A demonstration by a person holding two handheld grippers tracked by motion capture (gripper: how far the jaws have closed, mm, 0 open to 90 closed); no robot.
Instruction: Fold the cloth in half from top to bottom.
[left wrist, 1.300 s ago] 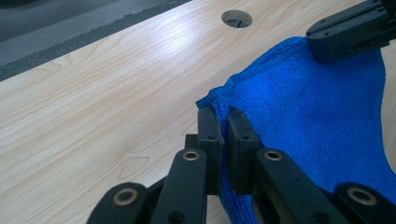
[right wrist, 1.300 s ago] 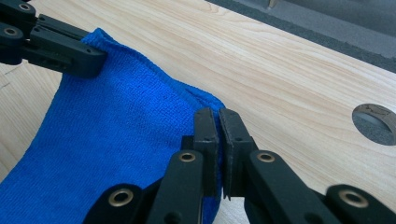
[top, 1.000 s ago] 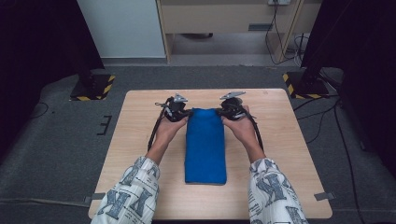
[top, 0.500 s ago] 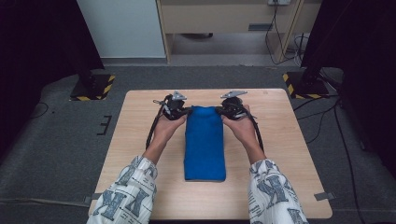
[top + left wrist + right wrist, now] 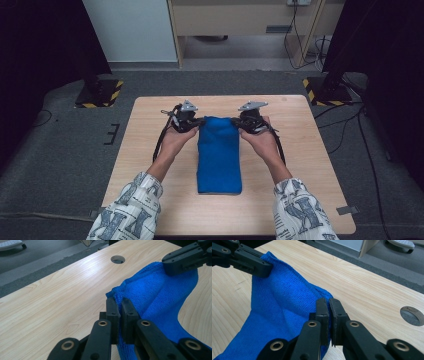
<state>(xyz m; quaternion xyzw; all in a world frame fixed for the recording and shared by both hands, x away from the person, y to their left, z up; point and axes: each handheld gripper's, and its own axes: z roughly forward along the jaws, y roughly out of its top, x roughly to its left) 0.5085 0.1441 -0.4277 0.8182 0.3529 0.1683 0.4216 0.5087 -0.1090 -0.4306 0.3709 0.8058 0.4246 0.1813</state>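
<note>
Nearest the person, the blue cloth (image 5: 219, 160) lies folded into a long strip on the bench (image 5: 150, 145), its near short edge flat on the wood between the two patterned sleeves. The strip's long axis runs straight away from the person, down the middle of the bench.

Farther out, at the strip's far end, each claw pinches one corner. The left claw (image 5: 196, 122) is clamped on the far left corner; in the left gripper view its jaws stand pressed together with a fold of blue terry between them. The right claw (image 5: 241, 123) is clamped likewise on the far right corner, and the right gripper view shows the cloth edge caught between its closed jaws. That far end appears lifted a little off the wood and sags between the two claws.

Both hands sit level with each other, so neither is nearer. The free length of cloth lies wholly toward the person from the claws, so the likely next fold would bring the held end back along the long axis over the near end.

Beyond the claws, bare bench runs on to a round cable hole (image 5: 117, 259).
</note>
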